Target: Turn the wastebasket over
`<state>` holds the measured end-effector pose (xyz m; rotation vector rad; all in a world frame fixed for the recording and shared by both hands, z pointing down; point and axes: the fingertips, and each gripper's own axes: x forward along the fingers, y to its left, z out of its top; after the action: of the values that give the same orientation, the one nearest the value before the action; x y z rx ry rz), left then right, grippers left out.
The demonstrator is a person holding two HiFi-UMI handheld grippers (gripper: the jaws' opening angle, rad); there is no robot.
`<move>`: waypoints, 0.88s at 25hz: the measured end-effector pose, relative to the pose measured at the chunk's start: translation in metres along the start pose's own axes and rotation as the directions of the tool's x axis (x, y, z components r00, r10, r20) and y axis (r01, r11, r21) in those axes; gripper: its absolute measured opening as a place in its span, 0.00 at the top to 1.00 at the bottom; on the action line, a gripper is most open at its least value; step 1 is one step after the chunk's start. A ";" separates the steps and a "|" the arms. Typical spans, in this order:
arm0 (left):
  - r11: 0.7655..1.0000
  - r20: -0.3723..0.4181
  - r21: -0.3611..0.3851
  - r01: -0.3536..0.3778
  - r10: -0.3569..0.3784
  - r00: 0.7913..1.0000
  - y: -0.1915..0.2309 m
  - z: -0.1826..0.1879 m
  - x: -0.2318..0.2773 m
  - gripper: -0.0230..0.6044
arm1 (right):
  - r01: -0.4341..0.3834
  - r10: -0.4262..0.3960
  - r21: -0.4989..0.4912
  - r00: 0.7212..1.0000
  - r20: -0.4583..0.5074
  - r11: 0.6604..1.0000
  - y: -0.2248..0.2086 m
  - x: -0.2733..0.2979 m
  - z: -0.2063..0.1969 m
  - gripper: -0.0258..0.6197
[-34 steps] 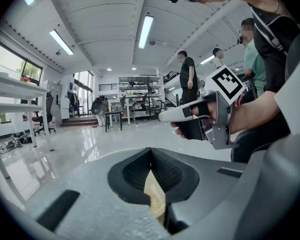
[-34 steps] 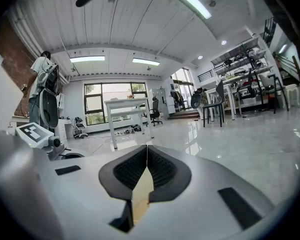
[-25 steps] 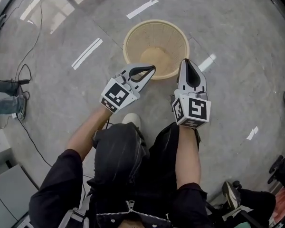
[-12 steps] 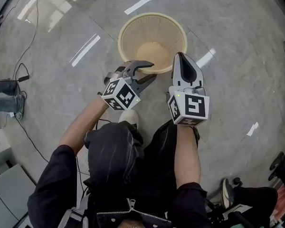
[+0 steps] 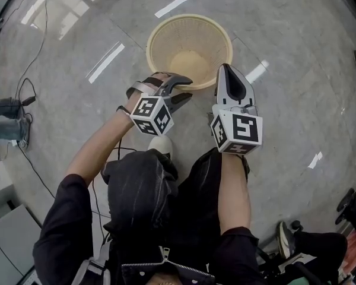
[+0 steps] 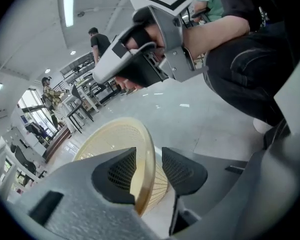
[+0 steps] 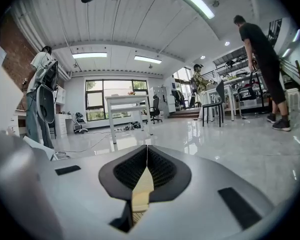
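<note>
Jaws on left gripper: released. They have just been opening, and the pads stand apart with the wastebasket rim passing between them. In the left gripper view a clear gap shows on the right side of the rim; the left pad sits close to the rim, but nothing is clamped. This gripper is at the near-left part of the rim and angles downward. Its marker cube is tipped onto a corner.

Wastebasket: pale beige mesh plastic, round, on the grey polished floor, mouth up, inside and bottom visible from the head view. It lies just beyond the person's knees, between the two grippers and slightly further out. Mesh wall and thick rim fill the lower left of the left gripper view.

Jaws on right gripper: clenched on the near-right part of the rim. In the right gripper view the pads meet at the tips, with a beige strip of the wastebasket pinched just behind them. Its marker cube faces up towards the head camera.

Both grippers are on the near edge, apart from each other.
</note>
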<state>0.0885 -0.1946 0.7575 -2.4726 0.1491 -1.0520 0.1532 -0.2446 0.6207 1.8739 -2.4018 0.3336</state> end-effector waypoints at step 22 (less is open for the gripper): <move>0.972 -0.056 0.229 -0.049 0.063 0.996 0.012 -0.024 0.000 0.88 | 0.009 -0.009 -0.016 1.000 -0.011 1.000 0.000 -0.011 0.001 0.94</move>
<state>0.0728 -0.2136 0.7669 -2.2196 0.1106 -1.0605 0.1557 -0.2341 0.6171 1.8705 -2.3813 0.3223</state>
